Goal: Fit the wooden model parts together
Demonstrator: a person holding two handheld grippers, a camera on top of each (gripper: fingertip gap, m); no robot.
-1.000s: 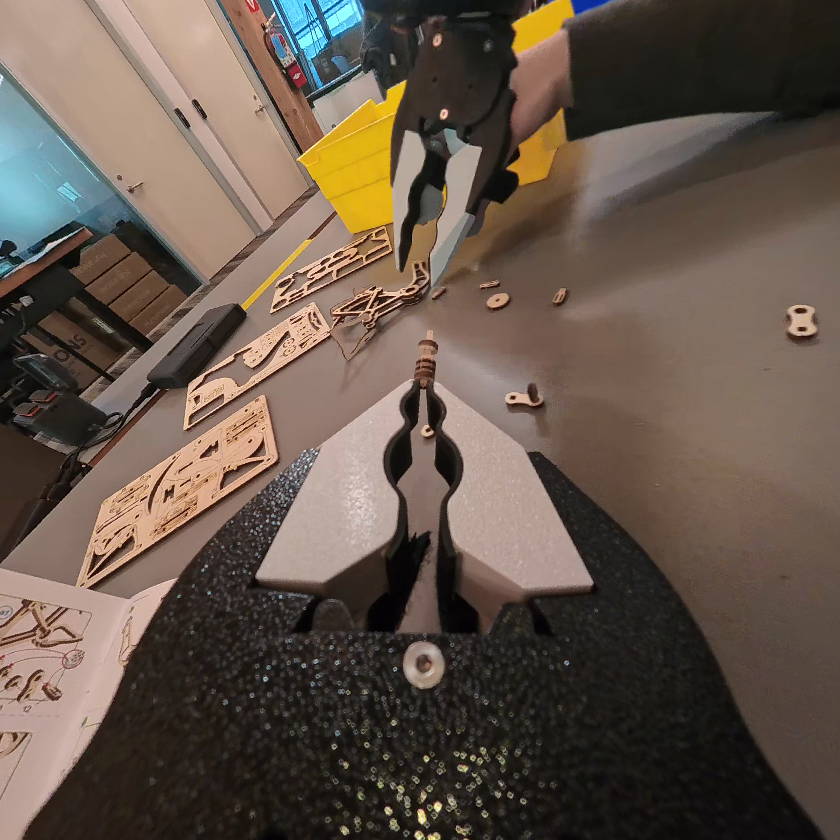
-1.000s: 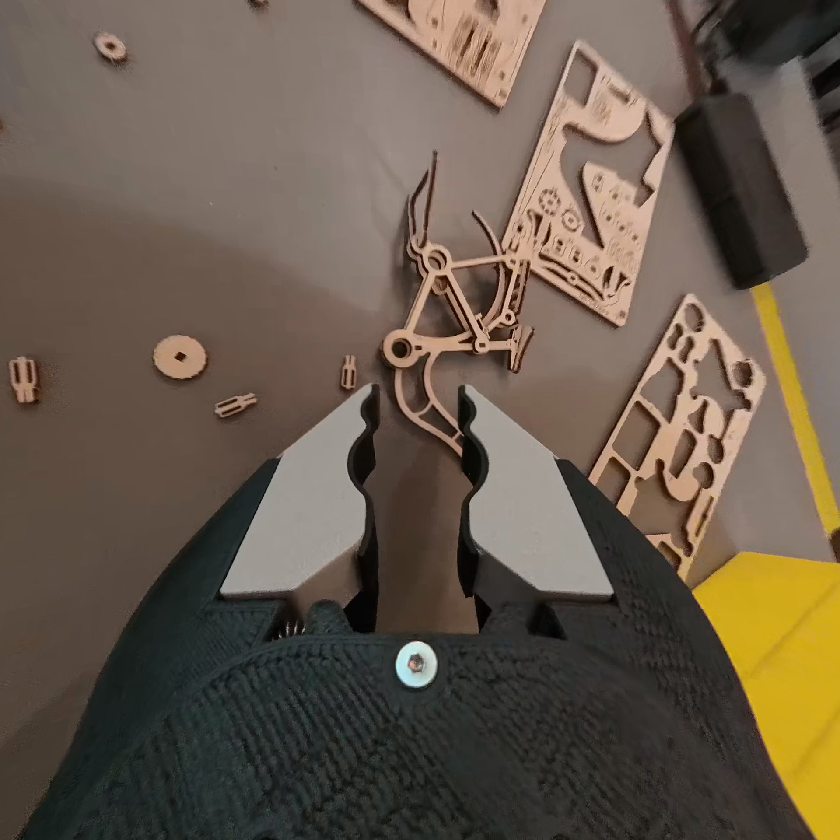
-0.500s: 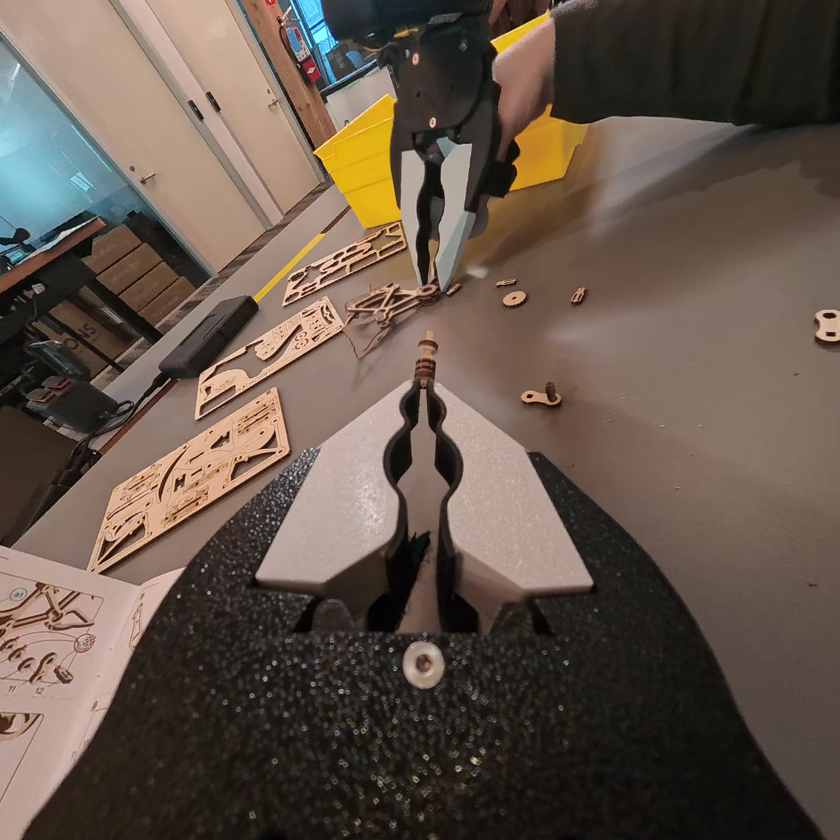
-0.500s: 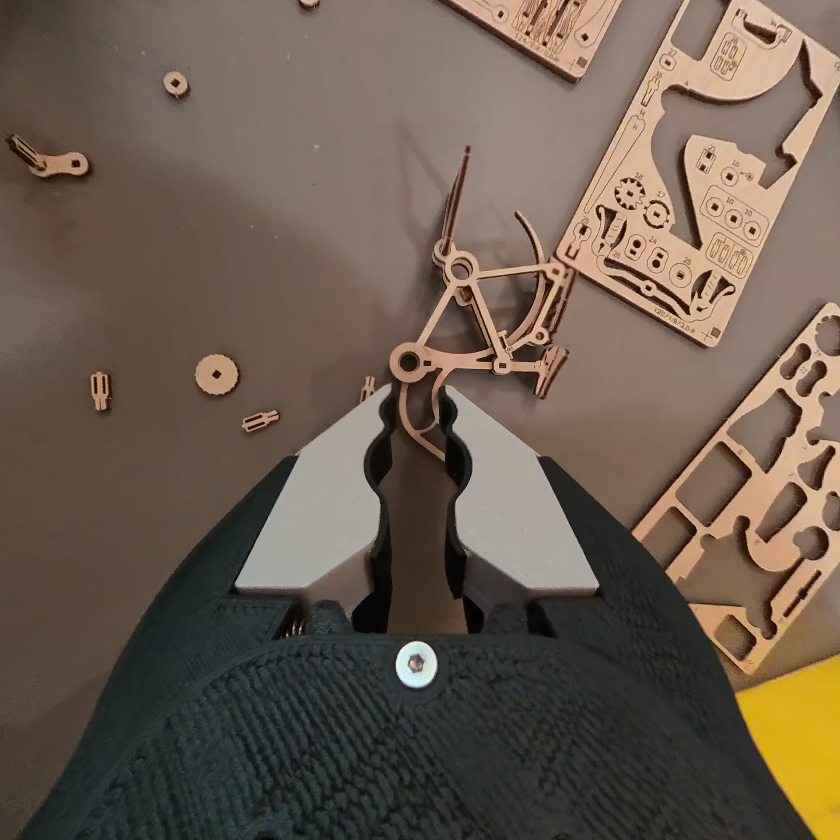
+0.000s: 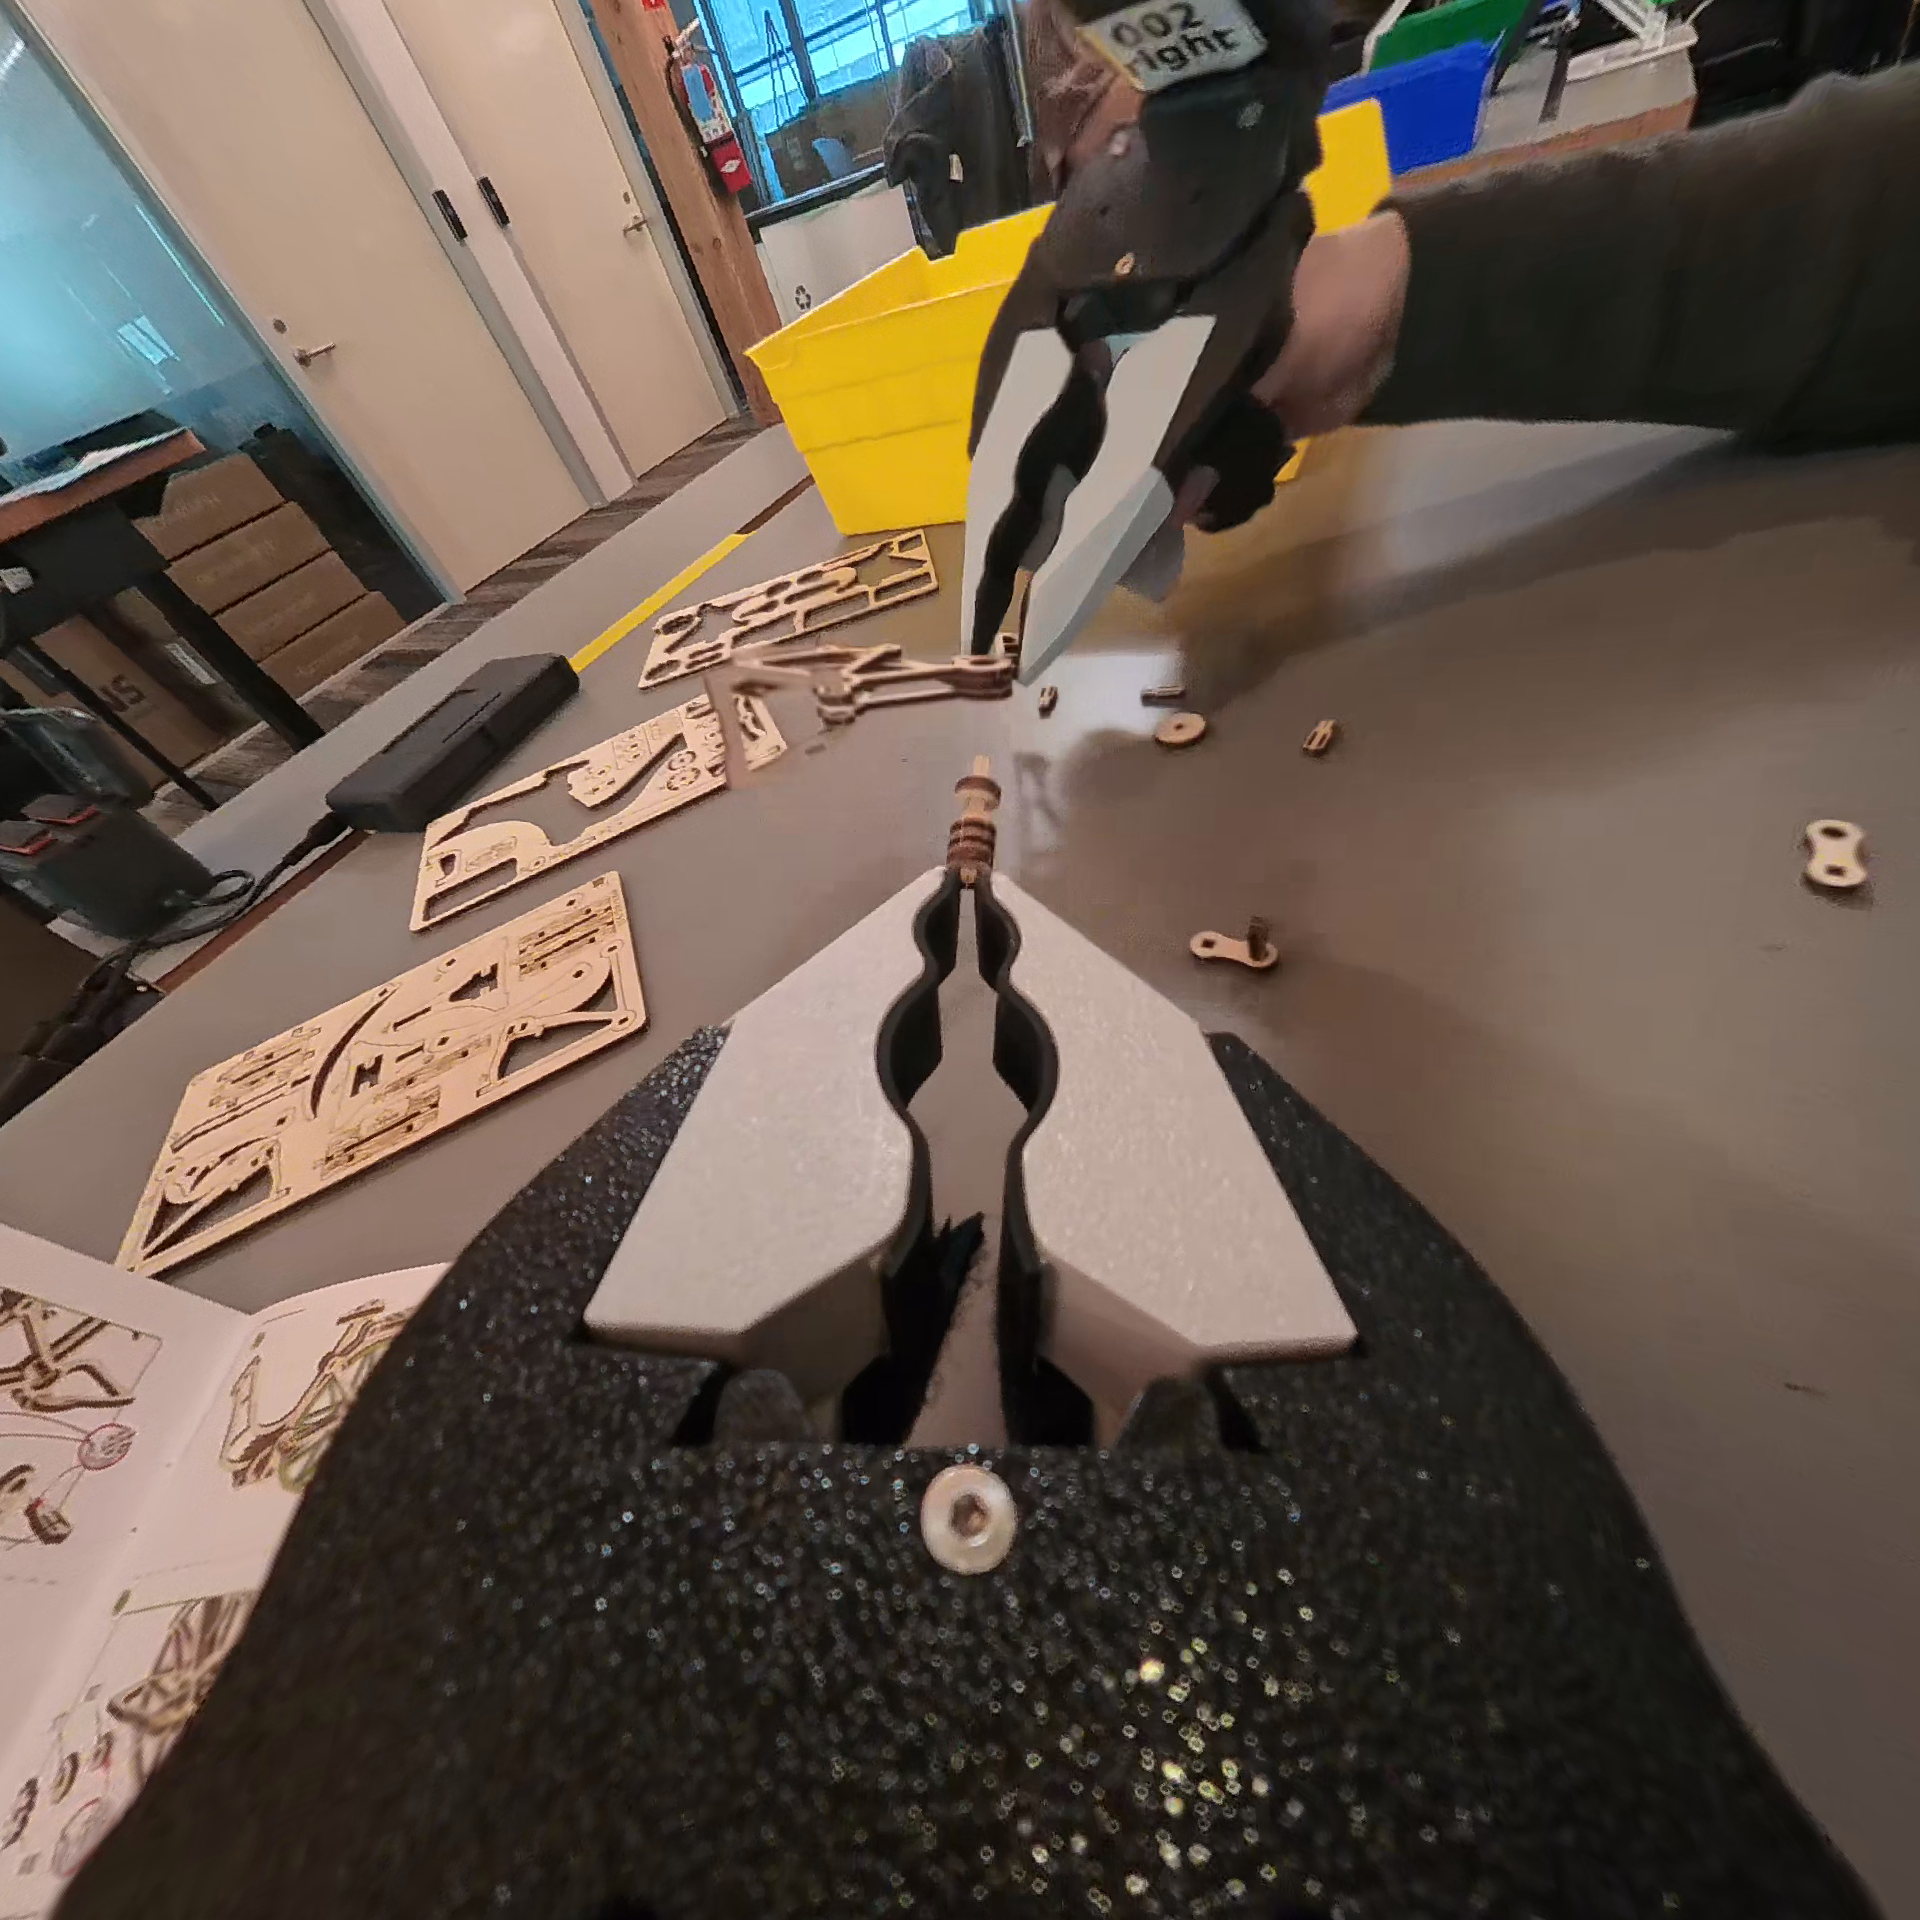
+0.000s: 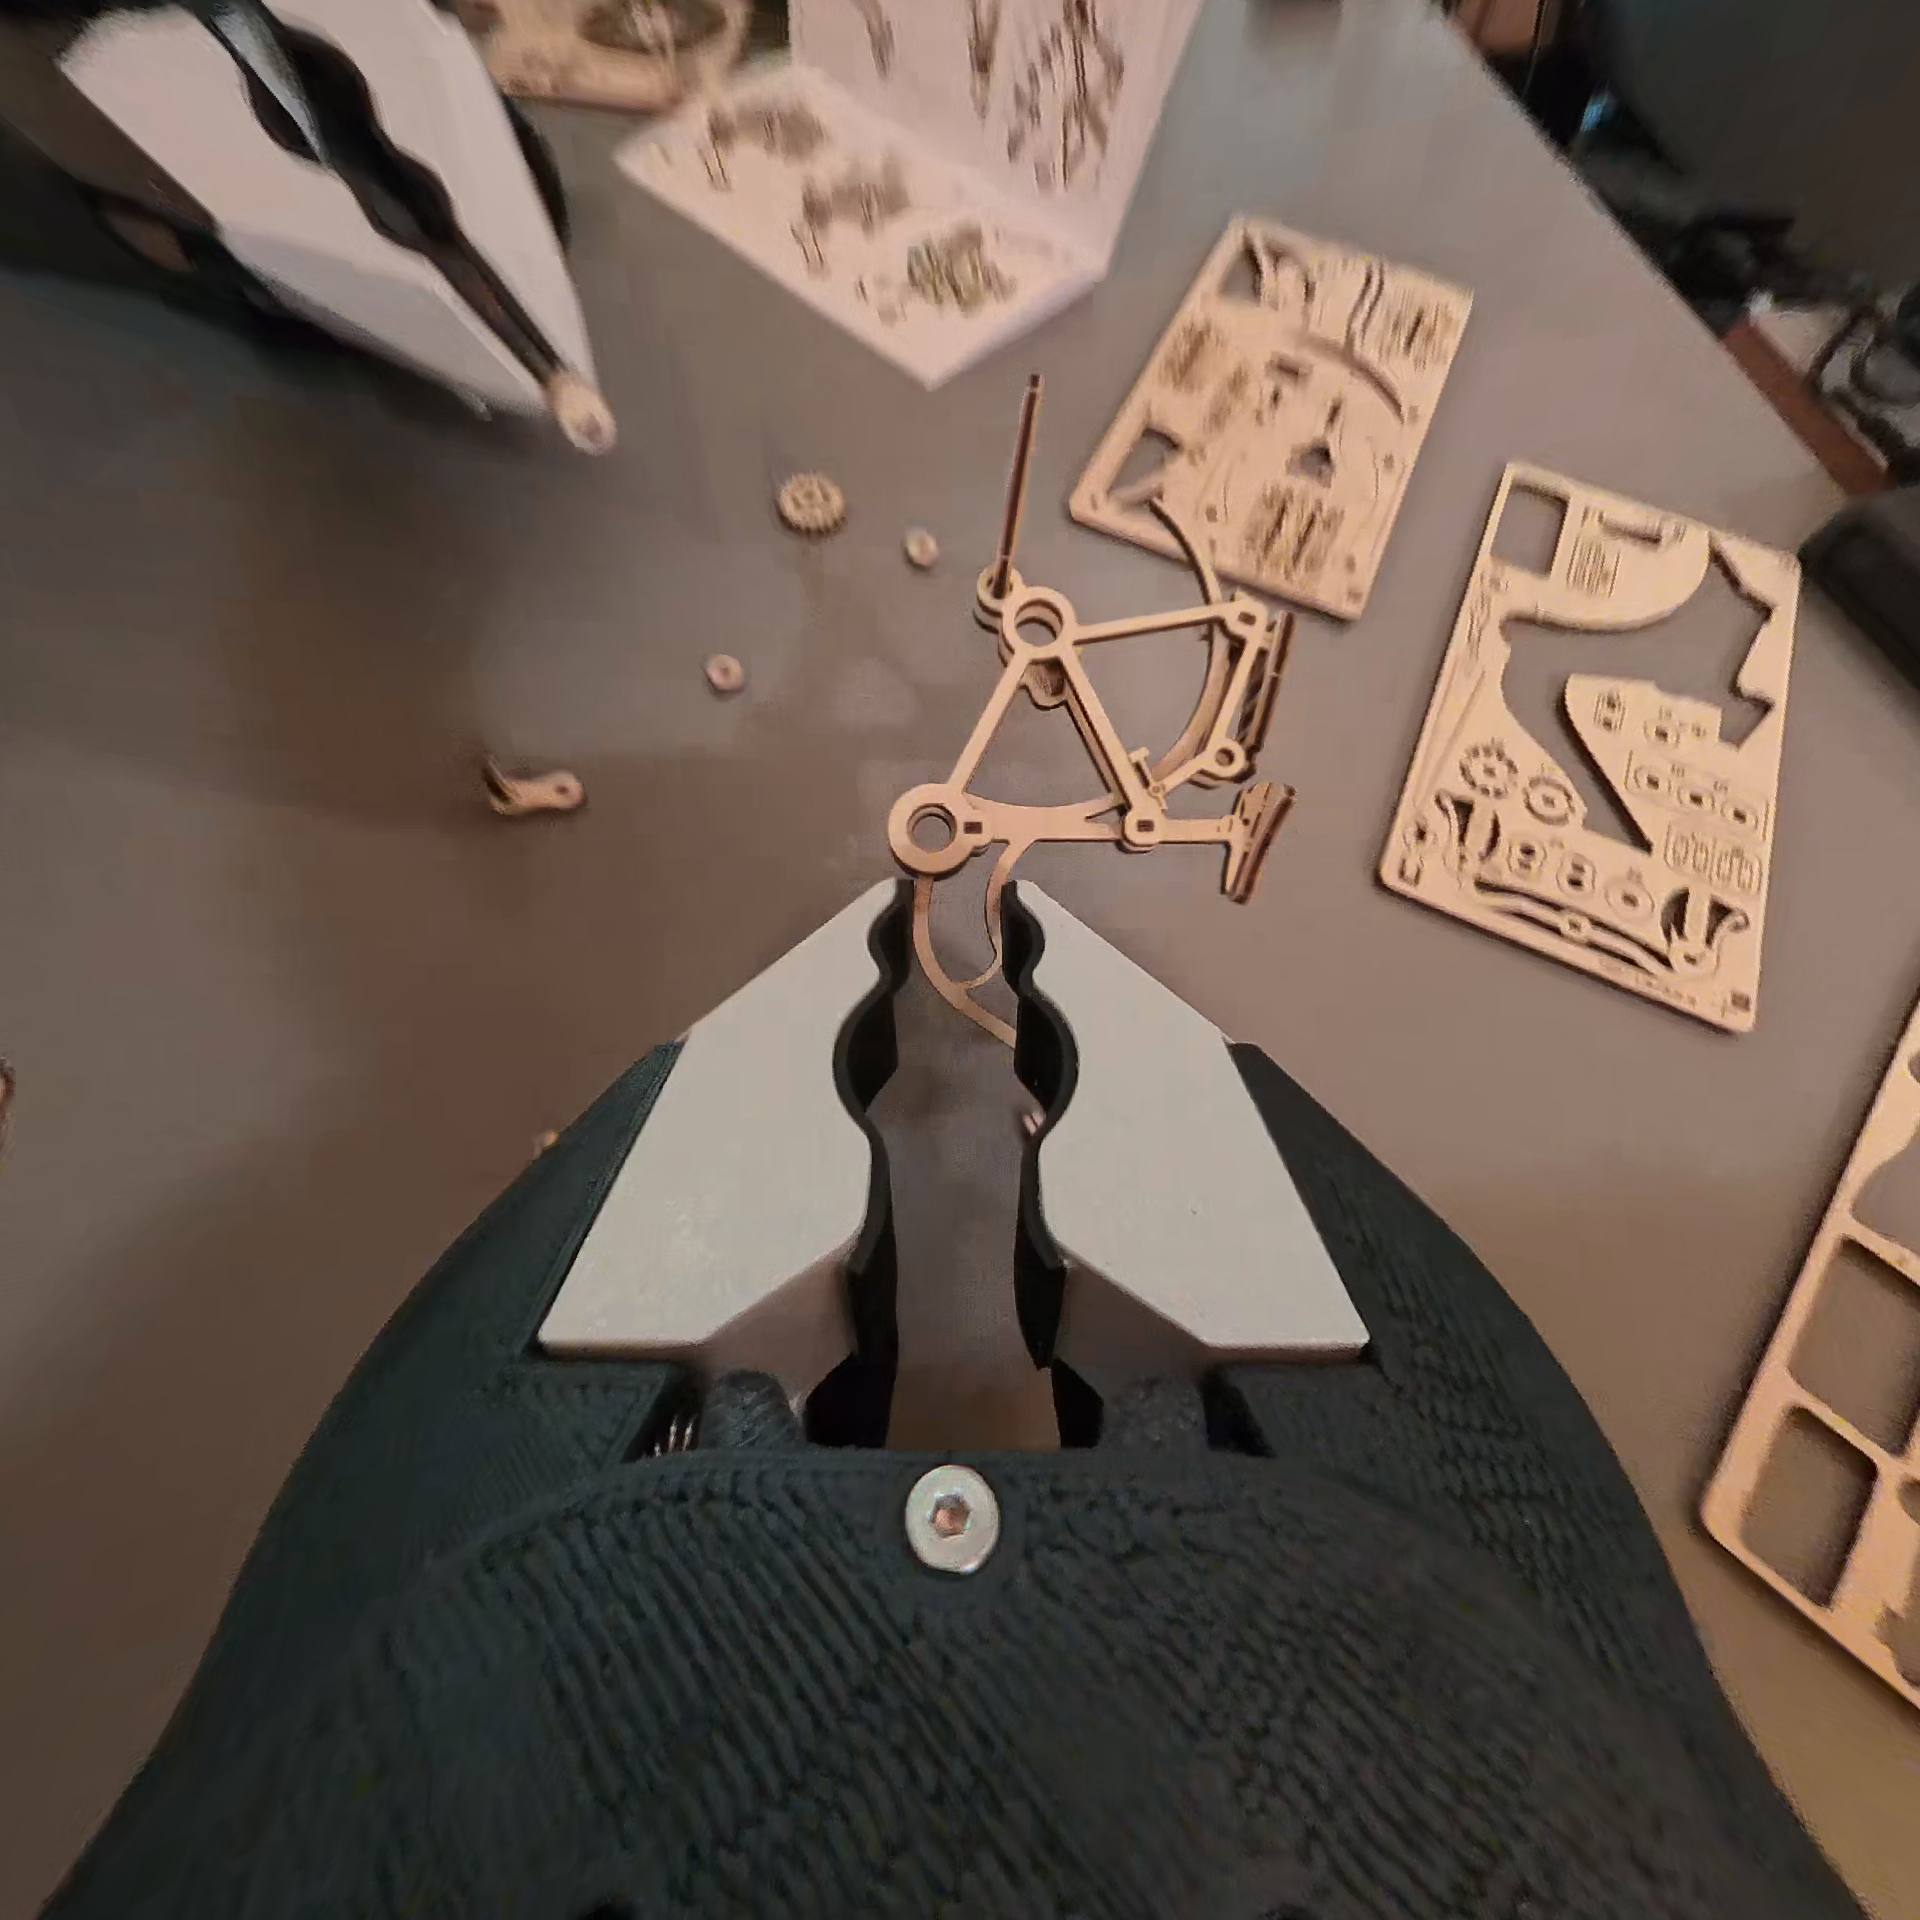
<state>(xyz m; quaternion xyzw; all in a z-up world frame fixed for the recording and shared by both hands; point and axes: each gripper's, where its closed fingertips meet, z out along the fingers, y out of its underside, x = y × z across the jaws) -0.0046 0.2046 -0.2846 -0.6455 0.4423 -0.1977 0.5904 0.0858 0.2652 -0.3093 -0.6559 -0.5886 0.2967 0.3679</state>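
My right gripper (image 6: pixel 956 896) is shut on the curved lower strip of a wooden bicycle-frame model (image 6: pixel 1088 729) and holds it in the air above the grey table, tilted up. In the left wrist view the same gripper (image 5: pixel 1000 665) hangs point-down with the frame (image 5: pixel 883 681) sticking out to the left. My left gripper (image 5: pixel 968 883) is shut on a small wooden axle with stacked discs (image 5: pixel 971 826), which points forward toward the frame. It also shows blurred at the top left of the right wrist view (image 6: pixel 566 400). The two held parts are apart.
Laser-cut wooden sheets (image 5: pixel 416 1060) (image 6: pixel 1621 748) lie along the left side of the table. An open instruction booklet (image 5: pixel 125 1455), a black box (image 5: pixel 457 738) and a yellow bin (image 5: pixel 883 384) are near. Small loose parts (image 5: pixel 1231 945) (image 5: pixel 1834 868) (image 6: pixel 810 506) are scattered.
My right gripper has closed on the bicycle frame, lifted it off the table and turned to face the left gripper. My left gripper still holds the axle in much the same pose.
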